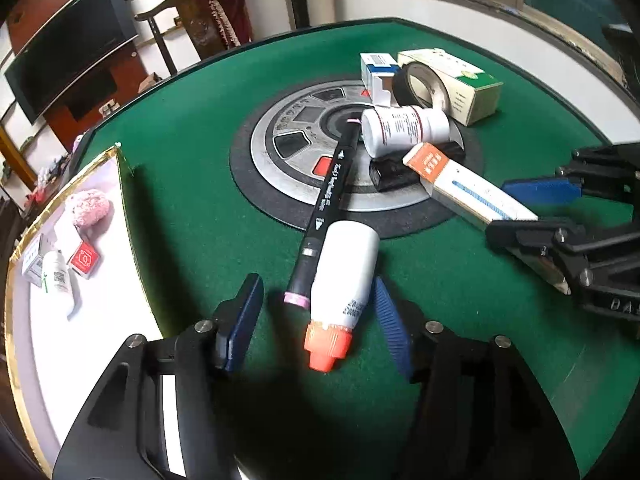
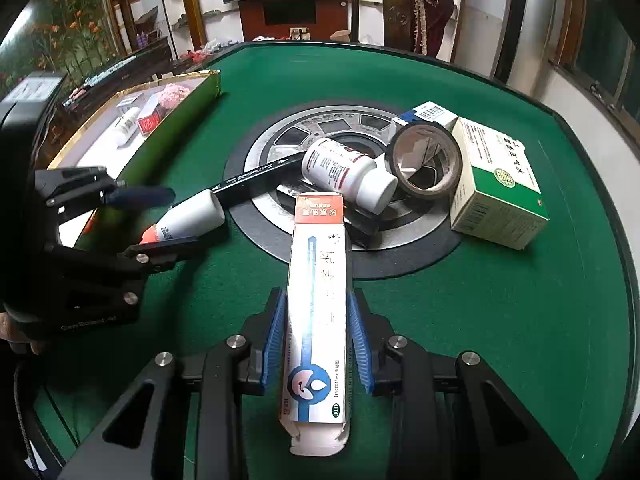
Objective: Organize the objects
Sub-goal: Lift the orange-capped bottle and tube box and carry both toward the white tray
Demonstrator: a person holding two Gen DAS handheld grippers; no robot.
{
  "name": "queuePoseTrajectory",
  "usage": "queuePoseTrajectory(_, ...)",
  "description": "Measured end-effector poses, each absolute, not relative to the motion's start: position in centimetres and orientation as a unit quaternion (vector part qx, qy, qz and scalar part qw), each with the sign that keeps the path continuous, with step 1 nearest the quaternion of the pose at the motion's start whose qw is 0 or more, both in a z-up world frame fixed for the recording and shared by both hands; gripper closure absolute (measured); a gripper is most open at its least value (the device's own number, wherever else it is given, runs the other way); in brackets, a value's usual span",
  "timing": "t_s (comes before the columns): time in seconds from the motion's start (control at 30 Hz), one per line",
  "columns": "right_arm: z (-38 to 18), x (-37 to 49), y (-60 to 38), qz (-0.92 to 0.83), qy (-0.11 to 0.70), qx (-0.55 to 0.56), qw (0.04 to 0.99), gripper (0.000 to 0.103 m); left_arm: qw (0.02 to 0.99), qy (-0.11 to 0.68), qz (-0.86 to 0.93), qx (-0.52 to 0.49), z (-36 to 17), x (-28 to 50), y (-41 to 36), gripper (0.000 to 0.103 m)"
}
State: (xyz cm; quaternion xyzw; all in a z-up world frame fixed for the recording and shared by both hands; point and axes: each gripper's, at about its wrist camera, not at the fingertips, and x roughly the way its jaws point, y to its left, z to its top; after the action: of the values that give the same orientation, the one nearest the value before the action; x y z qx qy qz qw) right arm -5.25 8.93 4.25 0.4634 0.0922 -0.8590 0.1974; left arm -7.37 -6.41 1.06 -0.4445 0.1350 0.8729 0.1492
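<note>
My left gripper [image 1: 316, 312] is open around a white tube with an orange cap [image 1: 344, 284] and the pink end of a black marker [image 1: 324, 200], both lying on the green table. My right gripper [image 2: 316, 332] is shut on a long white and orange box [image 2: 318, 308] whose far end rests on the round grey centre plate [image 2: 280, 208]. The box also shows in the left wrist view [image 1: 464, 184]. A white pill bottle [image 2: 348, 176], a roll of dark tape [image 2: 426, 164], a green and white box [image 2: 496, 184] and a blue and white box [image 2: 430, 114] lie around the centre.
A gold-rimmed white tray [image 1: 80, 320] stands at the table's left with a pink fluffy item [image 1: 90, 208], a small red box [image 1: 83, 260], a small white bottle [image 1: 56, 276] and a small white box [image 1: 32, 264] in it. A chair and a TV stand beyond the table.
</note>
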Motion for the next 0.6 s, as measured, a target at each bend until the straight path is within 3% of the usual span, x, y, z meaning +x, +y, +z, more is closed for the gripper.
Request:
queuePoseTrajectory(0.03,4.1,-5.3,9.0,-0.859,0.089,0.463,0.198,0.07,0.151,0.133,0.873,-0.444,1.1,-7.4,-6.4,0.046)
queuePoseTrajectory(0.1,3.8,-5.5,8.9,-0.858,0.081,0.466,0.201,0.065,0.156,0.121,0.873,-0.446,1.1,-7.5,-6.5,0.056)
queuePoseTrajectory(0.23,3.1,-5.7,8.1,-0.858,0.092,0.467,0.192,0.067,0.14,0.142,0.878,-0.435,1.3,-7.0,-6.0,0.076)
queuePoseTrajectory(0.37,3.6,-5.5,8.3,-0.857,0.074,0.466,0.207,0.078,0.16,0.123,0.875,-0.44,1.7,-6.6,-6.3,0.076)
queuePoseTrajectory(0.6,4.5,-5.1,8.3,-0.86,0.062,0.457,0.219,0.078,0.173,0.086,0.878,-0.437,2.8,-6.6,-7.6,0.076)
